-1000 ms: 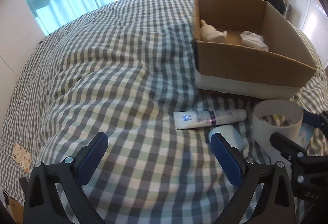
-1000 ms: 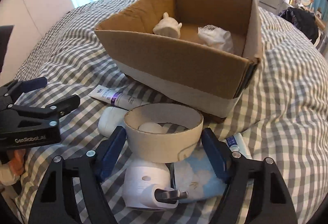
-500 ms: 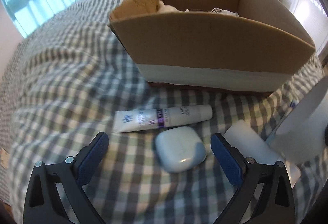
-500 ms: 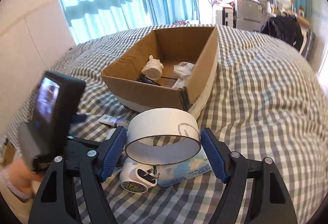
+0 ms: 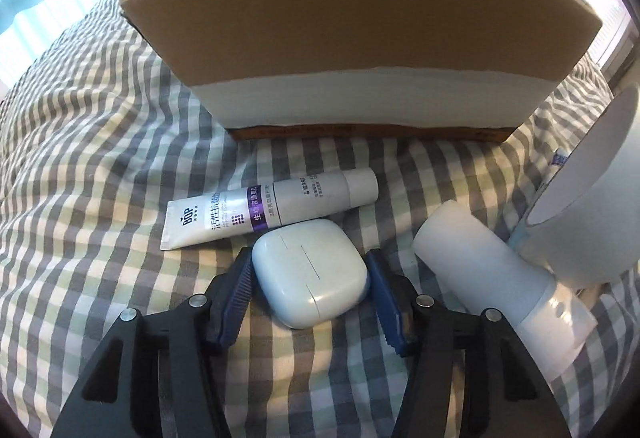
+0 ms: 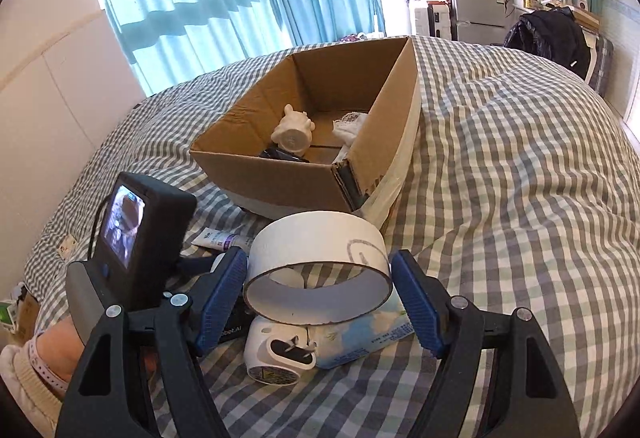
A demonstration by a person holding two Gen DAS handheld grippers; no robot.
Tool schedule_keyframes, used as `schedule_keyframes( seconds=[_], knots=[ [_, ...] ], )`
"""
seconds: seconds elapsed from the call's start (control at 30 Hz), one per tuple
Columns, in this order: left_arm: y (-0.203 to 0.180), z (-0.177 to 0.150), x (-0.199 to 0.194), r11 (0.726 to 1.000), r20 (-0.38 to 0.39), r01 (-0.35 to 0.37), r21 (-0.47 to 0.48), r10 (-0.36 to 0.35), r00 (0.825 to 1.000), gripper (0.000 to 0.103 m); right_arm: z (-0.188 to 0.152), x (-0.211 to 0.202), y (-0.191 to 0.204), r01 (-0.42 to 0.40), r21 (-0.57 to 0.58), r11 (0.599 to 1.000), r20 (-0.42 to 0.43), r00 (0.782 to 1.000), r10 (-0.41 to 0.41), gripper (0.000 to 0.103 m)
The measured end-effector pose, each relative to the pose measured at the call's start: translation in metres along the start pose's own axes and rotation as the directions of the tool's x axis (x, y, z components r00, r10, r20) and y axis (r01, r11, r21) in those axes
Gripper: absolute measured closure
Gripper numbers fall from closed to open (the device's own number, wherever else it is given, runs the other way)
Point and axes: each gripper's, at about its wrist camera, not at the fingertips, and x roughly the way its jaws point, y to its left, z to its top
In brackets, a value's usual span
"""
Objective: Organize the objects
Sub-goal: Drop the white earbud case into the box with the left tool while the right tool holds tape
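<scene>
My left gripper (image 5: 309, 286) is closed around a pale blue earbud case (image 5: 310, 278) that lies on the checked bedspread, its blue pads at both sides of the case. A white toothpaste tube (image 5: 272, 211) lies just beyond it, before the cardboard box (image 5: 360, 37). My right gripper (image 6: 318, 284) is shut on a wide white tape roll (image 6: 318, 272) and holds it lifted above a white charger plug (image 6: 280, 358) and a tissue pack (image 6: 360, 338). The box (image 6: 312, 141) holds a cream figurine (image 6: 292, 131) and white cloth (image 6: 352, 125).
A white cylinder-shaped device (image 5: 492, 278) lies right of the case, with the tape roll (image 5: 592, 197) above it. The left gripper's body with its screen (image 6: 132, 234) stands left of the roll. Curtains, a fridge and a dark jacket lie beyond the bed.
My left gripper moved down and forward and closed its pads onto the earbud case. My right gripper lifted the tape roll up off the charger and pulled back from the box.
</scene>
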Motion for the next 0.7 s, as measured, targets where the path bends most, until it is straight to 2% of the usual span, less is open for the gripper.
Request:
schedule_keyframes(
  seconds=[0.13, 0.3, 0.6, 0.7],
  knots=[
    [0.0, -0.007, -0.022, 1.0, 0.034, 0.025, -0.006, -0.024, 0.999, 0.046, -0.001, -0.007, 0.002, 0.012, 0.003, 1.0, 0.001, 1.0, -0.012, 0.029],
    [-0.003, -0.021, -0.058, 1.0, 0.096, 0.009, 0.022, -0.011, 0.995, 0.046, -0.005, -0.025, 0.015, 0.066, -0.044, 0.997, 0.022, 0.998, -0.065, 0.029],
    [-0.004, -0.058, -0.128, 0.999, 0.207, 0.032, 0.01, -0.034, 0.978, 0.046, -0.011, -0.067, 0.044, 0.095, -0.101, 0.99, 0.068, 0.994, -0.088, 0.03],
    [-0.002, -0.055, -0.149, 0.999, 0.246, 0.035, 0.008, -0.036, 0.969, 0.046, -0.009, -0.082, 0.056, 0.104, -0.125, 0.987, 0.093, 0.991, -0.092, 0.032]
  ],
)
